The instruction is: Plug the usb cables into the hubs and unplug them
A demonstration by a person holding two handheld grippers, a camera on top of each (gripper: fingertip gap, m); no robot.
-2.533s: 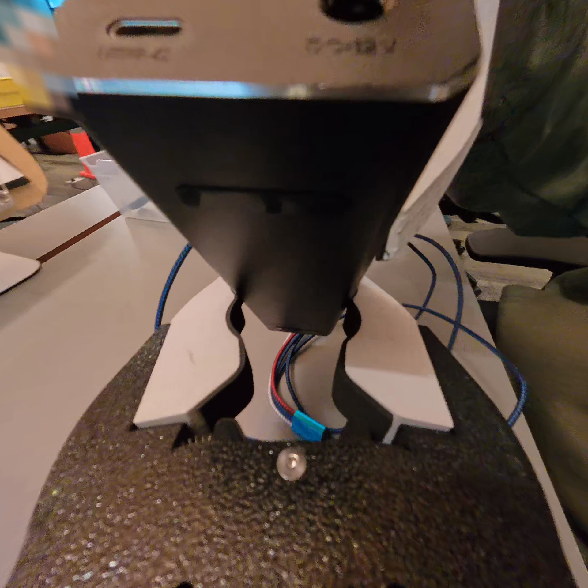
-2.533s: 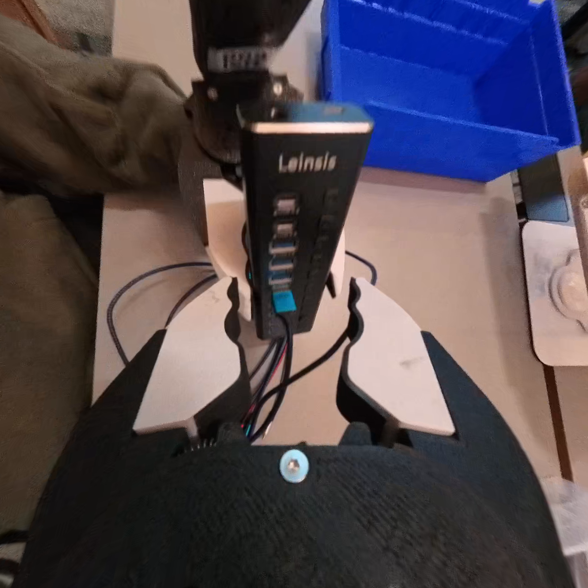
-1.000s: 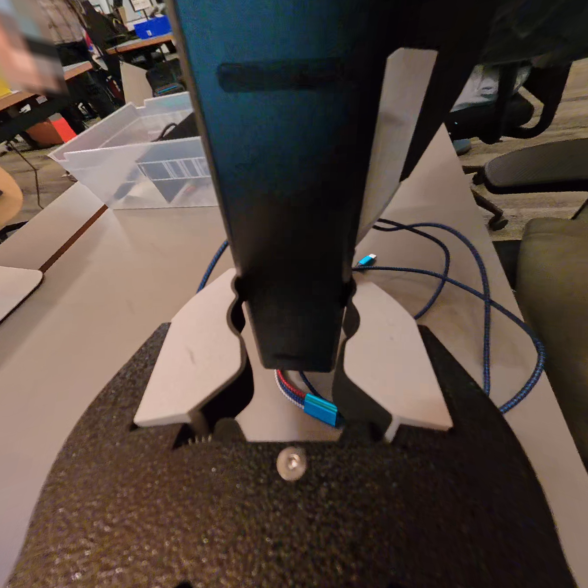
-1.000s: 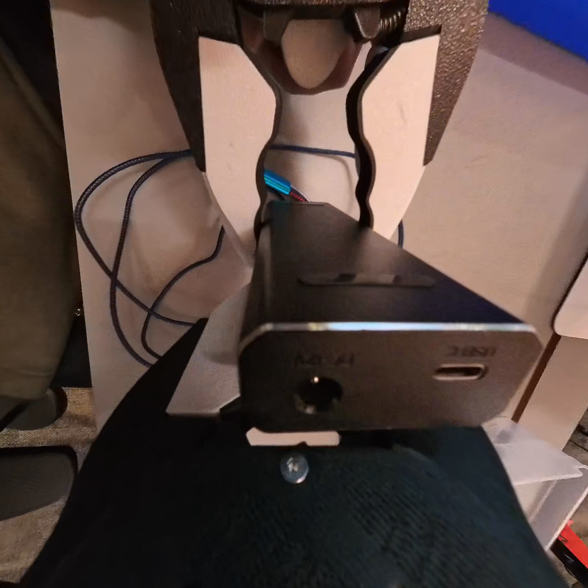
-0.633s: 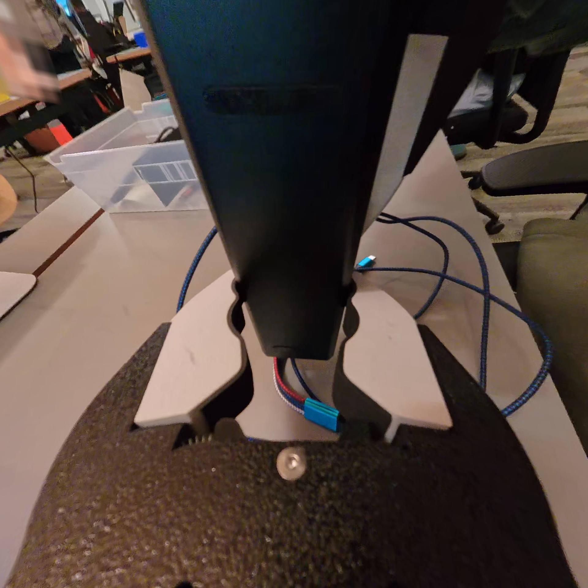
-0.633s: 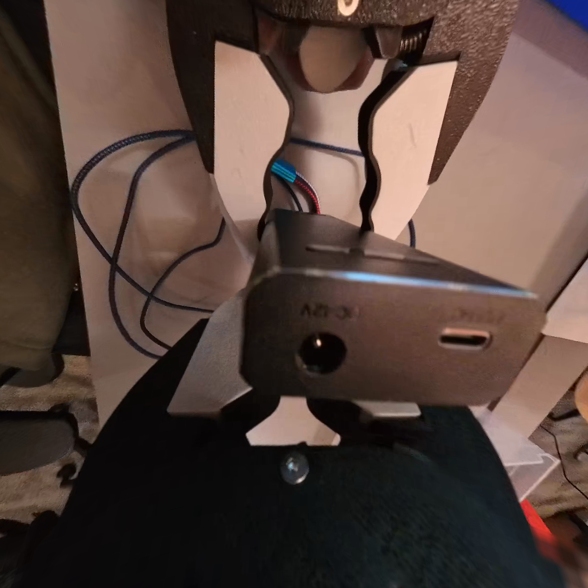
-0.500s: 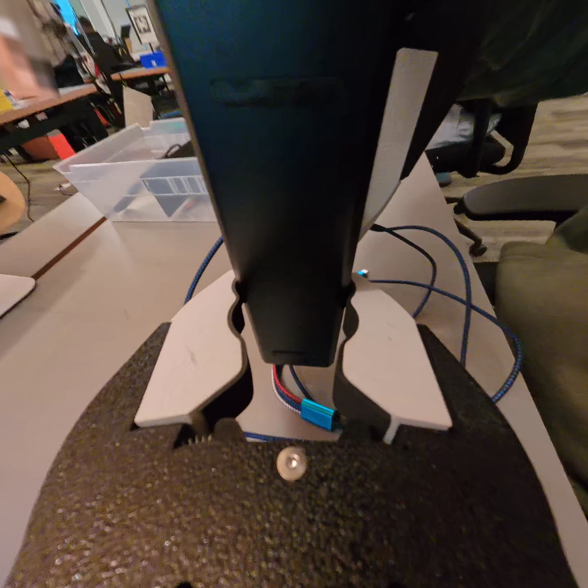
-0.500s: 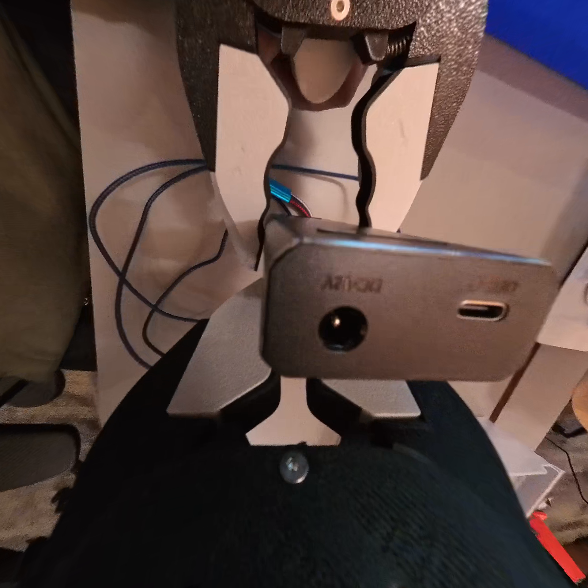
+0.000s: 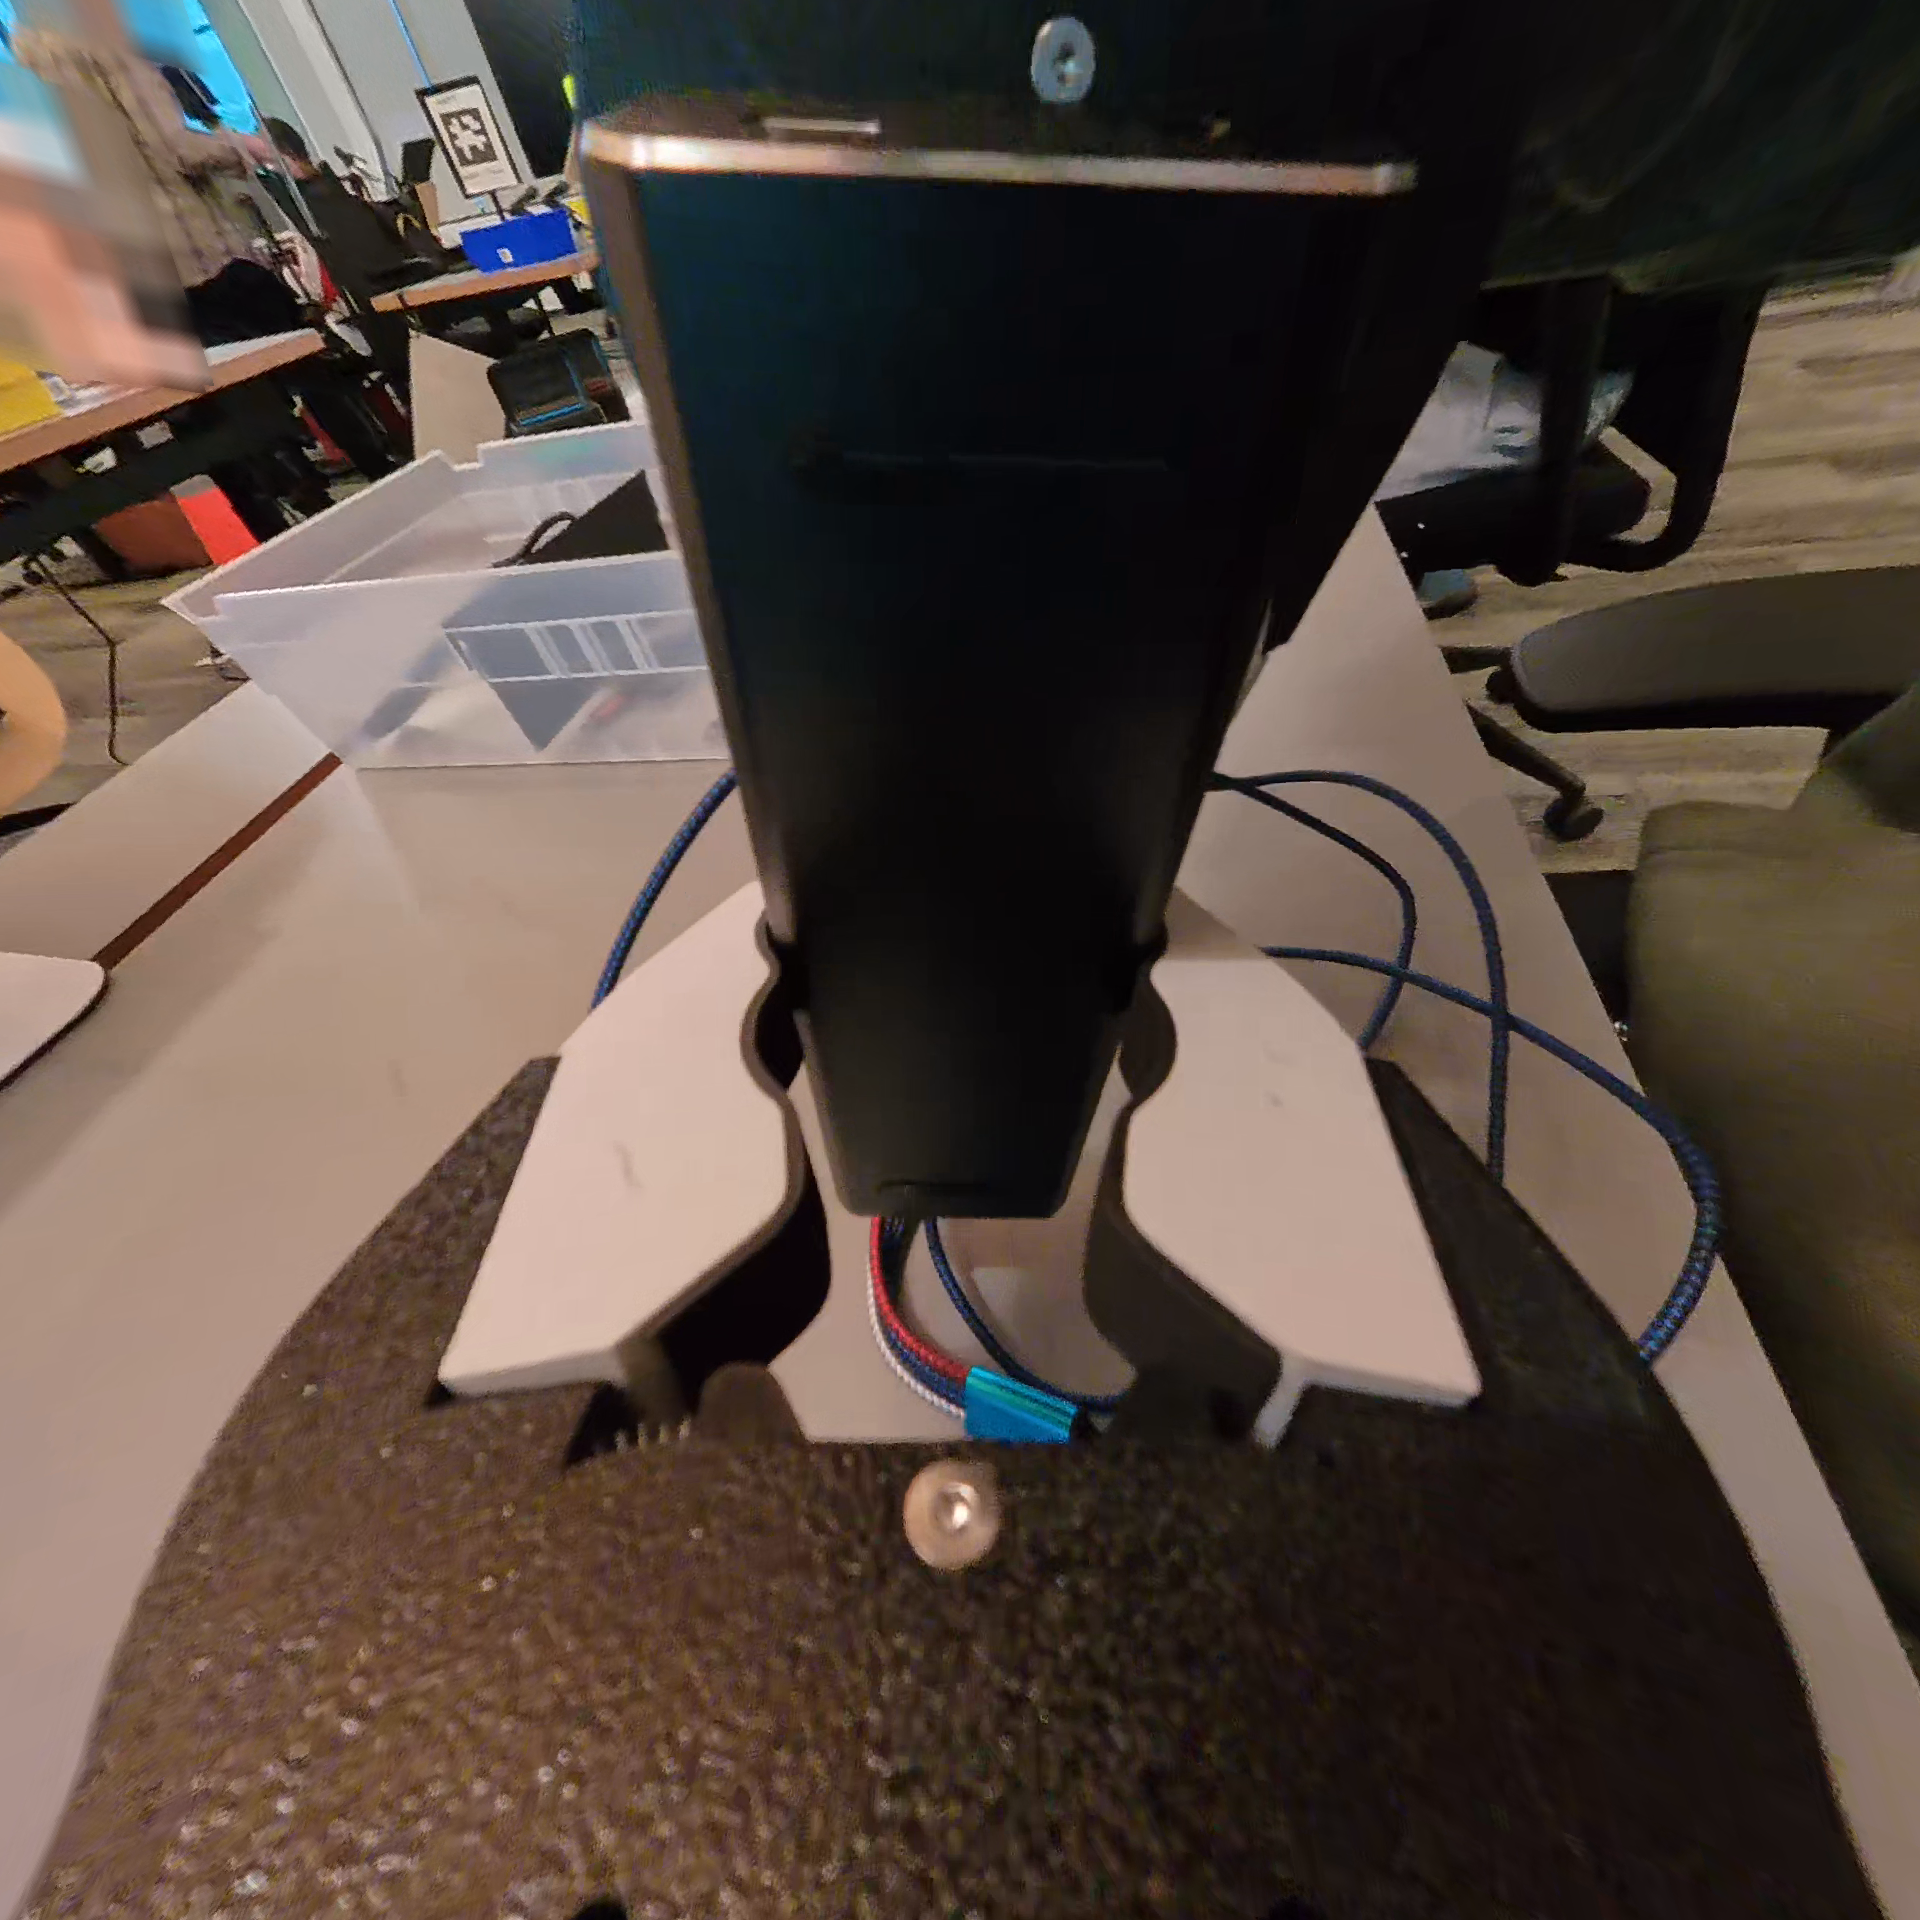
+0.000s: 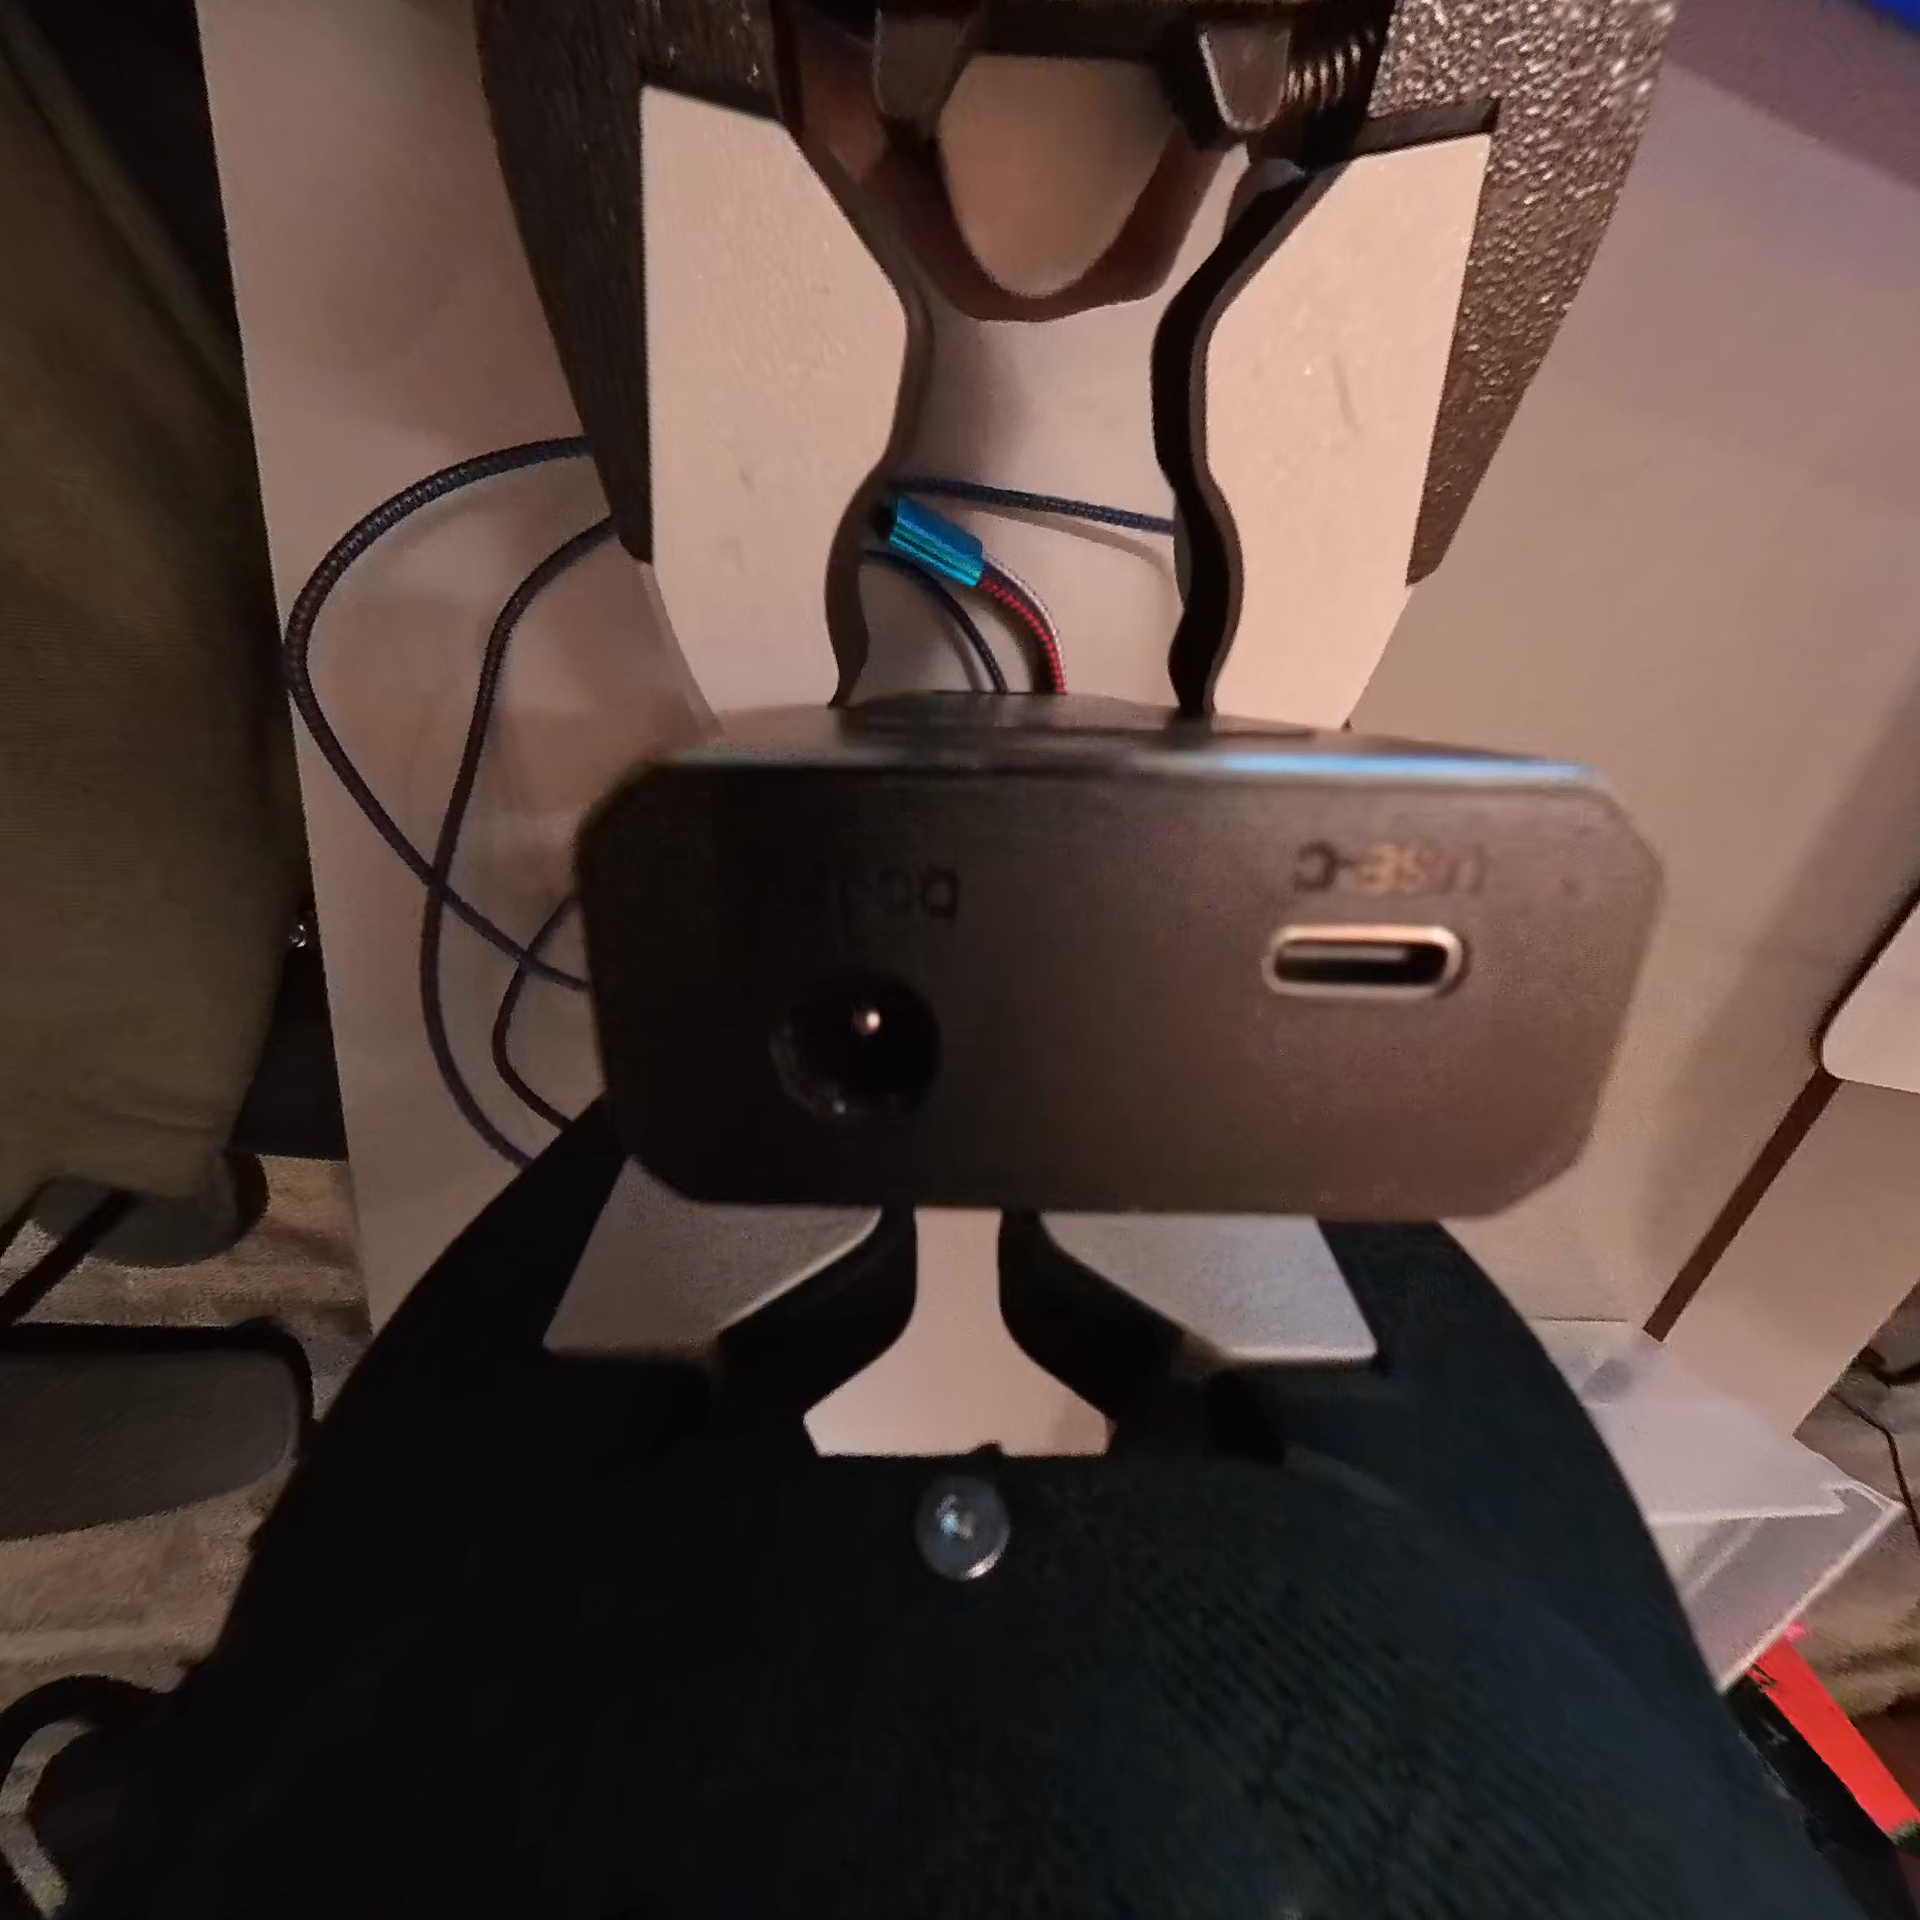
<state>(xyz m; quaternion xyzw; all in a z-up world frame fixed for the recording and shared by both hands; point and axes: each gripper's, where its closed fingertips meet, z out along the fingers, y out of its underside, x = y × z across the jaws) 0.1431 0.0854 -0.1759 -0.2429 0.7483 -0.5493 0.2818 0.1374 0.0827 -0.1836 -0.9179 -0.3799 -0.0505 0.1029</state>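
The USB hub (image 9: 977, 623) is one long black bar with a metal rim, and it is held above the pale table (image 9: 312, 987). The left gripper (image 9: 961, 997) is closed on its lower end: the two white fingers (image 9: 644, 1174) press on the two narrow sides of the hub, with no gap to see. In the right wrist view the same hub (image 10: 1112, 997) shows its end face very near the camera. I count two openings on this face, one round socket (image 10: 854, 1055) and one small oval port (image 10: 1364, 961).

The right gripper (image 10: 961, 1226) has its fingertips hidden behind the end face of the hub. Only the bases of its fingers show, with a narrow gap between them, so I cannot tell if it holds anything.

From the lower end of the hub come braided cables. I see one red and white cable (image 9: 904, 1320) and at least one blue cable (image 9: 1475, 935), which lies in loops on the table to the right. One shiny blue plug sleeve (image 9: 1018, 1408) sits between the bases of the left fingers. The exact number of blue cables I cannot count, since the loops cross each other.

Behind the hub on the table stands one clear plastic bin (image 9: 457, 634) with dark things inside. At the right edge there is one olive-green sleeve (image 9: 1808, 1091) and office chairs (image 9: 1704, 644) on the floor.
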